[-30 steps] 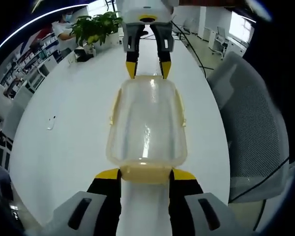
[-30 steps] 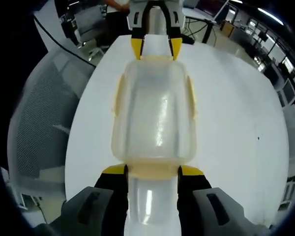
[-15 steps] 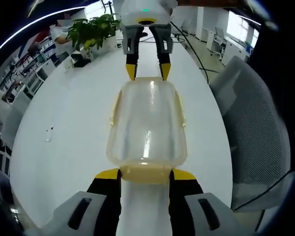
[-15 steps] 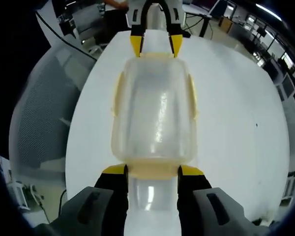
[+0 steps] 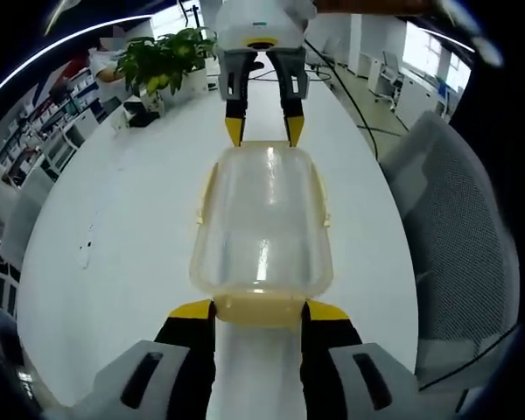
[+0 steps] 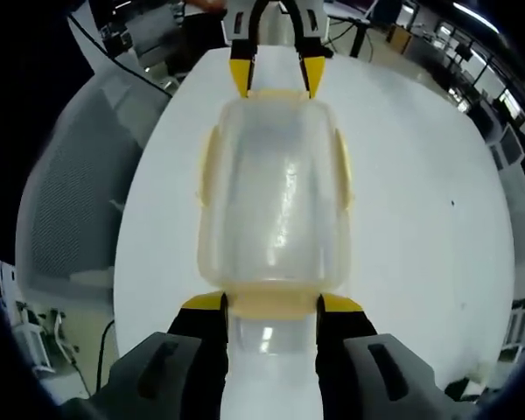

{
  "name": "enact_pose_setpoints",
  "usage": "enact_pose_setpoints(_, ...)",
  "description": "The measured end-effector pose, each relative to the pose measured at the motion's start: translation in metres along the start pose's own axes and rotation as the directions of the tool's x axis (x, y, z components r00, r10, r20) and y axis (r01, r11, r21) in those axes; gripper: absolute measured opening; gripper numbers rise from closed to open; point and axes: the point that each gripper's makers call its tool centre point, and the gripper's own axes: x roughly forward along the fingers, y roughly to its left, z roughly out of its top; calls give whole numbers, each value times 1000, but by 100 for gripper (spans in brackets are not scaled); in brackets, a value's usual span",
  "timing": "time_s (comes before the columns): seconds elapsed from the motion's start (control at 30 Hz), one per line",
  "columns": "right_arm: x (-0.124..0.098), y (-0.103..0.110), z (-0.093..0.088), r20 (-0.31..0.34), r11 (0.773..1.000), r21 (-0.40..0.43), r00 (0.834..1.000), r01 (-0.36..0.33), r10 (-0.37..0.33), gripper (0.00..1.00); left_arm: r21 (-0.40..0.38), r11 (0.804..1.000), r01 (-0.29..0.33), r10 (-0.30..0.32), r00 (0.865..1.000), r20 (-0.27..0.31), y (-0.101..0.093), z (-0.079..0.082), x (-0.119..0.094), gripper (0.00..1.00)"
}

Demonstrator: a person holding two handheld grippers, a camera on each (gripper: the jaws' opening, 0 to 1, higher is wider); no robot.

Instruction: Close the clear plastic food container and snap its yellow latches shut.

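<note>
The clear plastic food container (image 5: pixel 262 219) has its lid on and hangs lengthwise between the two grippers over the white table (image 5: pixel 114 210). Pale yellow latches run along its long sides (image 5: pixel 206 197). My left gripper (image 5: pixel 260 308) is shut on the yellow end latch (image 5: pixel 260 306) nearest its camera. My right gripper (image 5: pixel 264 131) holds the far end. In the right gripper view the same container (image 6: pixel 276 192) runs from my right gripper (image 6: pixel 271 302), shut on its near end latch (image 6: pixel 271 299), up to the left gripper (image 6: pixel 273 80).
A potted plant (image 5: pixel 166 57) stands at the table's far end. A grey mesh chair (image 5: pixel 455 227) sits beside the table edge, seen also as the chair (image 6: pixel 70 201) in the right gripper view. A small dark item (image 5: pixel 86 249) lies on the table. Desks fill the room behind.
Both grippers keep their hold on the container's ends. The background has slid a little in both views, so hands and container moved together slightly.
</note>
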Motion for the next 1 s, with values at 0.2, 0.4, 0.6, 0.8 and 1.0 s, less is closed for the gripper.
enact_pose_setpoints(0.2,-3,-1,-11,-12,1000,-1,1000,-2,2,35,-7,1000,1,-1,1000,9,0,9,7,31)
enact_pose_setpoints(0.4,-6,-3,-24,-27,1000,3,1000,-2,2,35,-12,1000,0,0,1000,18,0,19,15,31)
enact_pose_setpoints(0.6,-9,-3,-35,-38,1000,3,999,0,1,35,-20,1000,3,-2,1000,26,0,27,22,31)
enact_pose_setpoints(0.8,-12,-4,-44,-50,1000,3,999,4,-4,36,-15,1000,-1,1,1000,31,2,36,29,31)
enact_pose_setpoints(1.0,-14,-4,-56,-64,1000,2,998,1,-1,36,-16,1000,5,-4,999,45,0,45,35,32)
